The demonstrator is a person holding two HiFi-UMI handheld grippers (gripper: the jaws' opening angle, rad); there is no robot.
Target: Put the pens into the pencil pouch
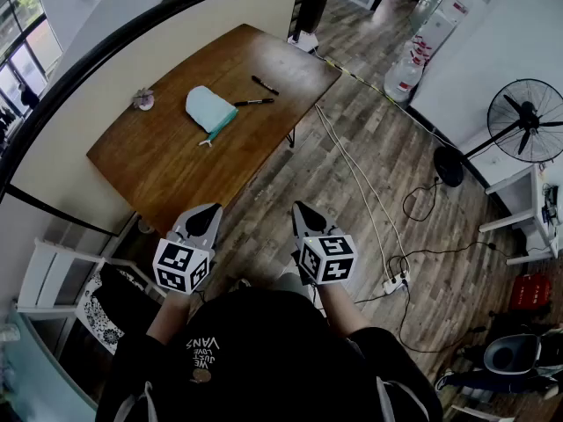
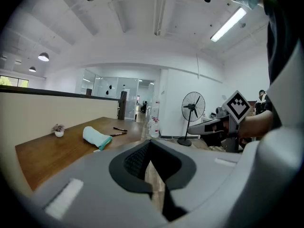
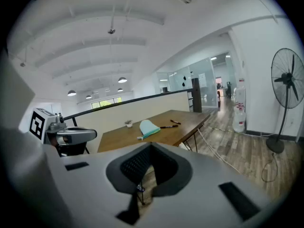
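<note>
Since you stand off the table (image 1: 158, 161), head view: pencil pouch (image 1: 209, 108), pens (image 1: 253, 102) just beside it; approach step.
Left gripper view: left gripper (image 2: 151, 145) closed, empty.
Right gripper view: right gripper (image 3: 151, 150) same.
Next: step in, open jaws.

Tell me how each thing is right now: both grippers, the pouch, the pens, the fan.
Left gripper: shut, empty.
Right gripper: shut, empty.
Pencil pouch: lying on the table, zip unclear.
Pen by the pouch: lying on the table, outside the pouch.
Farther pen: lying on the table, outside too.
Fan: standing upright, blades look still.
</note>
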